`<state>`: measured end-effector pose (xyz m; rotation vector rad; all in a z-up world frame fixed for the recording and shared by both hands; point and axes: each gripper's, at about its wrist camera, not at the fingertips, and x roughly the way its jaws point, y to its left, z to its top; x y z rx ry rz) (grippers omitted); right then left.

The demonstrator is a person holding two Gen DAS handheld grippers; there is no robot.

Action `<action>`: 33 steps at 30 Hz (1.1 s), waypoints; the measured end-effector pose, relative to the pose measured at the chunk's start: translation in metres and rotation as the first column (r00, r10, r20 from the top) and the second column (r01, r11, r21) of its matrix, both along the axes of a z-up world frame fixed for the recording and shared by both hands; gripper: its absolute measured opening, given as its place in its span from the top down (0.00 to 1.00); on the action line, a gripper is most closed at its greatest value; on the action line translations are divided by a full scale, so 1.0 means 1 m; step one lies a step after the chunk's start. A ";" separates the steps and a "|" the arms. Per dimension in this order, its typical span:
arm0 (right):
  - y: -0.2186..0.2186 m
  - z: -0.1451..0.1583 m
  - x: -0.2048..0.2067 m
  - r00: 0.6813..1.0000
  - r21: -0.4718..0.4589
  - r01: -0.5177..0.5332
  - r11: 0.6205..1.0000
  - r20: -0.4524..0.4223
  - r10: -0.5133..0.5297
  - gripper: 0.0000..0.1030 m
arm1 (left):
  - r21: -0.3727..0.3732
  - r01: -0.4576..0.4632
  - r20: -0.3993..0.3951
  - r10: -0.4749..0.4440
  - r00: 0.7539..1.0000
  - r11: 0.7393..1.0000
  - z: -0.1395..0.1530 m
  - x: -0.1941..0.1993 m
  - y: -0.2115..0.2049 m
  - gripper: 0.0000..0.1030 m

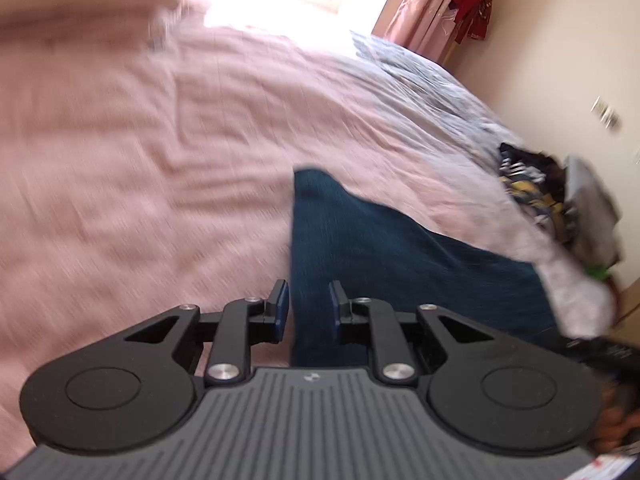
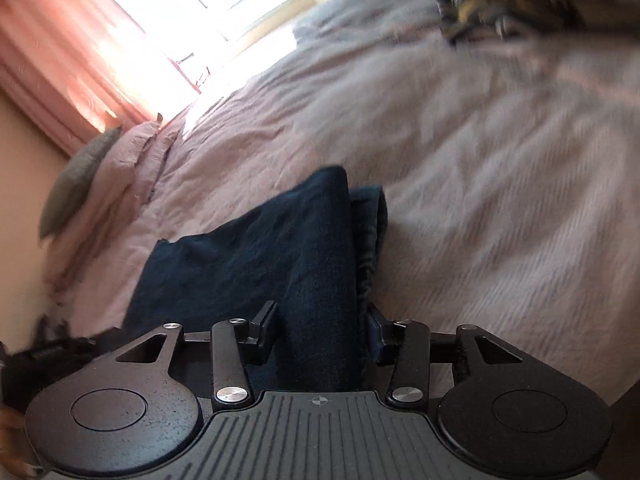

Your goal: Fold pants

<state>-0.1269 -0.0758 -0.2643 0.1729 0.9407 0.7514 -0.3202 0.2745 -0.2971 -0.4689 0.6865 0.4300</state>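
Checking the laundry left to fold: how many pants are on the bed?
1: dark blue pants on the pink bed, between both grippers' jaws. The patterned pile farther off may hide more.

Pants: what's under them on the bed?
The dark blue pants lie on the pink bedspread, which shows all around them. The patch directly beneath, and anything between the folded layers, is covered and cannot be seen.

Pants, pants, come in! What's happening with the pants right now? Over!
Left gripper pinching pants edge. Right gripper around a thick fold, grip unclear. Pants partly folded on pink bed cover. Nothing in the way.
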 end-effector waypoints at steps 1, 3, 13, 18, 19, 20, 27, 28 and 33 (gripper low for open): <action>0.005 0.009 -0.009 0.996 -0.057 0.002 0.998 0.090 0.003 0.60 | 0.067 0.010 -0.003 -0.010 1.000 0.998 0.007 0.000 -0.005 0.85; 0.020 0.024 -0.028 0.956 -0.130 0.013 0.991 0.293 0.026 0.60 | 0.148 0.050 -0.001 -0.050 0.999 0.988 0.016 0.013 -0.016 0.85; 0.108 -0.049 0.008 0.863 -0.382 -0.076 0.921 0.437 0.252 0.86 | 0.324 0.266 -0.205 -0.207 0.957 0.908 -0.046 0.127 -0.062 0.82; 0.085 -0.038 0.004 0.891 -0.325 -0.060 0.944 0.408 0.198 0.85 | 0.324 0.260 -0.197 -0.203 0.959 0.910 -0.034 0.107 -0.069 0.83; 0.079 -0.029 -0.001 0.901 -0.309 -0.050 0.950 0.395 0.177 0.85 | 0.306 0.257 -0.183 -0.209 0.961 0.917 -0.027 0.096 -0.070 0.83; 0.072 -0.017 -0.010 0.911 -0.288 -0.035 0.957 0.384 0.149 0.85 | 0.293 0.257 -0.167 -0.215 0.962 0.921 -0.019 0.085 -0.073 0.83; 0.023 0.008 -0.084 0.926 -0.281 -0.015 0.960 0.357 0.119 0.85 | 0.211 0.278 -0.167 -0.245 0.955 0.937 -0.011 0.024 -0.102 0.83; 0.024 0.001 -0.085 0.934 -0.310 -0.009 0.951 0.337 0.119 0.85 | 0.197 0.276 -0.186 -0.241 0.953 0.941 -0.018 0.025 -0.104 0.82; 0.031 -0.039 -0.074 0.963 -0.338 -0.002 0.941 0.252 0.093 0.85 | 0.209 0.249 -0.222 -0.202 0.954 0.946 -0.025 0.029 -0.113 0.82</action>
